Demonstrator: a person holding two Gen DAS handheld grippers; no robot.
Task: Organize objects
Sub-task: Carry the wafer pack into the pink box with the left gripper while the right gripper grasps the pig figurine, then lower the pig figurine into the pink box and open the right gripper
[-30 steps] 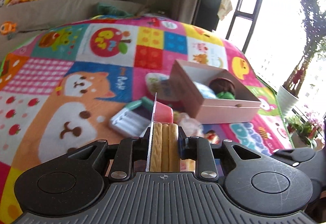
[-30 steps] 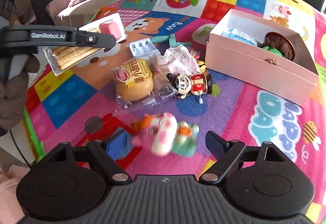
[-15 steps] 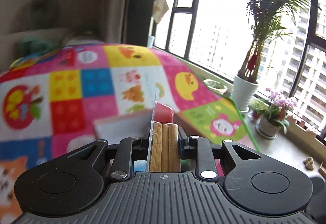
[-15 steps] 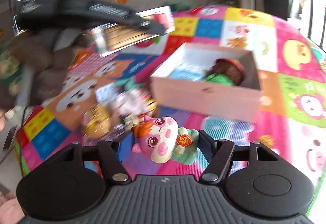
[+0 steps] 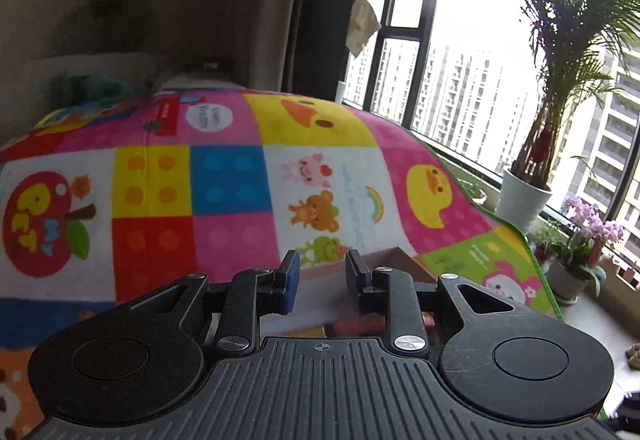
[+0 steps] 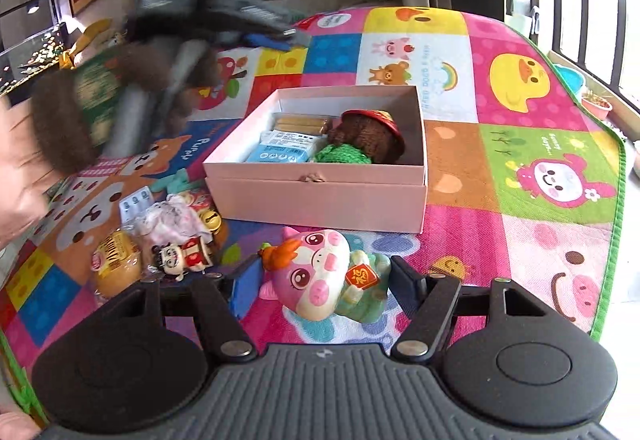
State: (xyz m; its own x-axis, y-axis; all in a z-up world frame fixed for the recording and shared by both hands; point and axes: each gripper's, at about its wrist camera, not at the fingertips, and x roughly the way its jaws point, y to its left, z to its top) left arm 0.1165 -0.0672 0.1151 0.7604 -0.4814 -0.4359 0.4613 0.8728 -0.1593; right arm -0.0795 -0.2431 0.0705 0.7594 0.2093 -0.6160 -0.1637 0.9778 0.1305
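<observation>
In the right wrist view, an open pink box (image 6: 316, 196) stands on the colourful play mat (image 6: 520, 160). Inside it lie a biscuit packet (image 6: 300, 124), a blue packet (image 6: 284, 150) and a brown plush with a red hat (image 6: 372, 136). My right gripper (image 6: 320, 288) is shut on a pink pig figurine (image 6: 320, 280), held just in front of the box's near wall. My left gripper (image 5: 322, 272) is open with nothing between its fingers, and a corner of the box (image 5: 394, 260) shows beneath it. From the right wrist it appears blurred, the left gripper (image 6: 276, 36) hovering beyond the box's far left side.
Left of the box lie a wrapped bun (image 6: 116, 268), a small doll figure (image 6: 184, 258), a gold bell (image 6: 210, 218), white cloth (image 6: 168, 220) and a blister pack (image 6: 134, 202). Potted plants (image 5: 524, 196) line the window ledge past the mat's green edge (image 6: 616, 200).
The left gripper swung over the box and let go of the biscuit packet, which now lies in the box. The right gripper carried the pig figurine closer to the box.
</observation>
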